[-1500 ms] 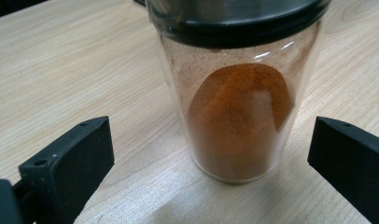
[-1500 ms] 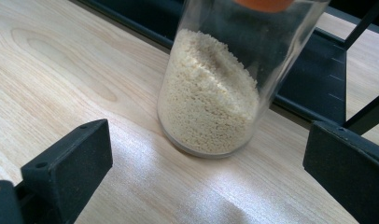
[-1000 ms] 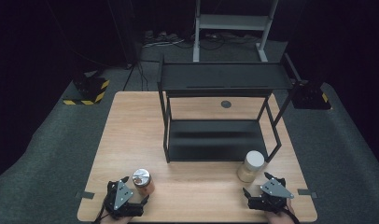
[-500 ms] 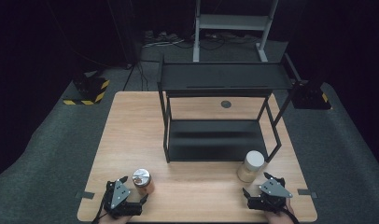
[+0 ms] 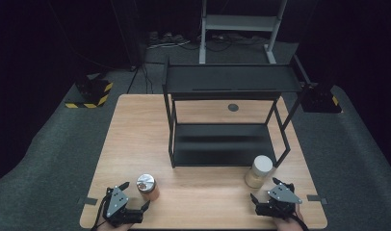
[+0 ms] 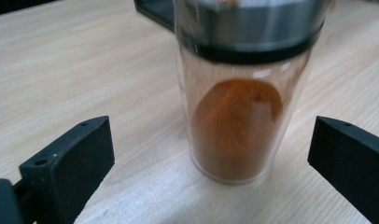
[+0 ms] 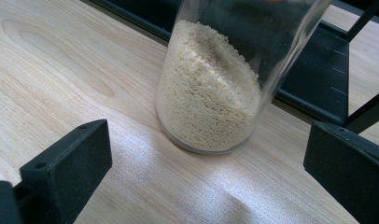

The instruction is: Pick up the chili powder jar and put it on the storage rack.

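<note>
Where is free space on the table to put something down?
The table is bare left of the black rack, and between the orange-powder jar and the white-grain jar. It is crowded around each jar, where the left gripper and right gripper wait open.

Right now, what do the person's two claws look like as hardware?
Both are black. The left claw and the right claw each carry a grey three-cornered plate on top with small dark dots. Up close, the left claw's fingers are blocky, matt black pads with a small hole near the tip, as are the right's.
</note>
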{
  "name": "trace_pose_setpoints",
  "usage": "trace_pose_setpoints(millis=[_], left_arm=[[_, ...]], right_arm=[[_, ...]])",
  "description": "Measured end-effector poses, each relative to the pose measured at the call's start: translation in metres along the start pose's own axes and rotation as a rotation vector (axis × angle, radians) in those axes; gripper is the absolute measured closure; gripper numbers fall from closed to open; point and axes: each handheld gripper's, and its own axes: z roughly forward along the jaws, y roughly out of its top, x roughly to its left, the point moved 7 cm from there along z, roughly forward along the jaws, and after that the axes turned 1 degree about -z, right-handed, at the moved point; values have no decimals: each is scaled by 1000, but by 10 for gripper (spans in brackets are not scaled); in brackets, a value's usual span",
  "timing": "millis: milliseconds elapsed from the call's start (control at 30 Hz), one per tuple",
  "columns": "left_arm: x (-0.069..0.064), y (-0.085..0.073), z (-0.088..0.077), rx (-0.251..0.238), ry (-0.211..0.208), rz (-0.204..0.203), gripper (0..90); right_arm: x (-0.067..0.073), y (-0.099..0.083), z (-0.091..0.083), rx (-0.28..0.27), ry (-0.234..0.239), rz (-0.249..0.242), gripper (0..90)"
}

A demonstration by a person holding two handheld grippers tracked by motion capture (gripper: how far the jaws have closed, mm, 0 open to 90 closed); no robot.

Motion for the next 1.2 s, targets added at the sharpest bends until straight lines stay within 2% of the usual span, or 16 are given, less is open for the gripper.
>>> trace_pose_setpoints(millis=[267, 467, 567, 800, 1100, 1200], left_arm=[[-7, 8, -8, -58, 2, 12, 4], [-11, 12, -10, -103, -20, -9, 3], [-14, 13, -11, -123, -16, -12, 3], [-15, 15, -8, -173, -9, -79, 3], [-15, 17, 1, -179, -8, -77, 3], [-15, 18, 3, -180, -4, -74, 30]], right_arm=[[-1, 0, 0, -1, 5, 4, 1], [-1, 0, 0, -2, 6, 2, 1], [-1, 0, 0, -2, 7, 2, 1], [-1, 0, 0, -1, 7, 1, 1], [-1, 0, 0, -4, 11, 3, 2], [-1, -1, -1, -5, 11, 2, 2]])
